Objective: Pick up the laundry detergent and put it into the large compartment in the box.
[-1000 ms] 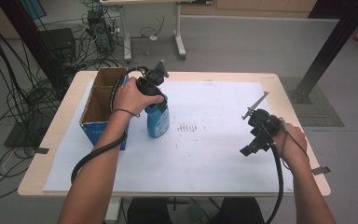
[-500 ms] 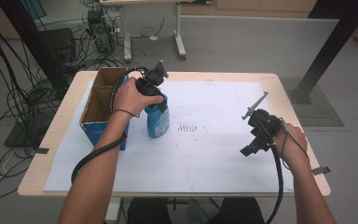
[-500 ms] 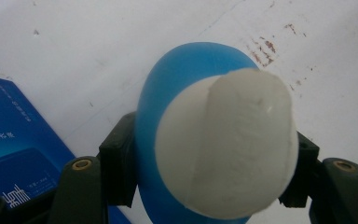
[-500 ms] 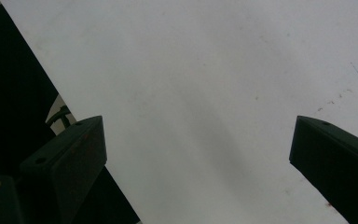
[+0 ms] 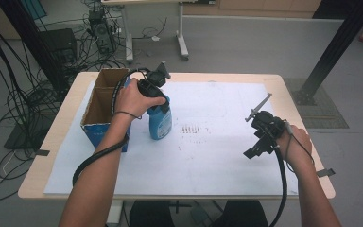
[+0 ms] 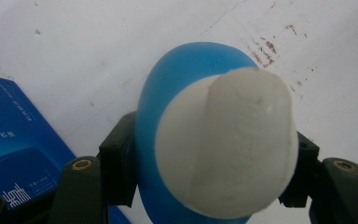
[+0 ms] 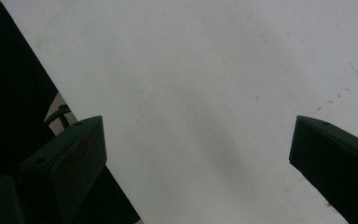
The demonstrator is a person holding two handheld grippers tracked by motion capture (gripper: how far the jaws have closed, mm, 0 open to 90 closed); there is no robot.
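We are clamping our left gripper (image 5: 157, 97) onto the top of the blue bottle (image 5: 160, 122), both jaws pressing its sides just below the white cap (image 6: 226, 144); the bottle is standing upright beneath that gripper on the white sheet (image 5: 208, 156), just beside the blue cardboard box (image 5: 94, 127). We are holding our right gripper (image 5: 260, 137) well apart, jaws spread wide over bare sheet

Bottle (image 5: 160, 122) stands upright on the paper sheet (image 5: 208, 142) covering the table (image 5: 52, 142), just right of the open cardboard box (image 5: 105, 106) at the table's left side. Left gripper (image 5: 155, 92) sits atop the bottle; right gripper (image 5: 260, 137) is well apart, near the right edge.
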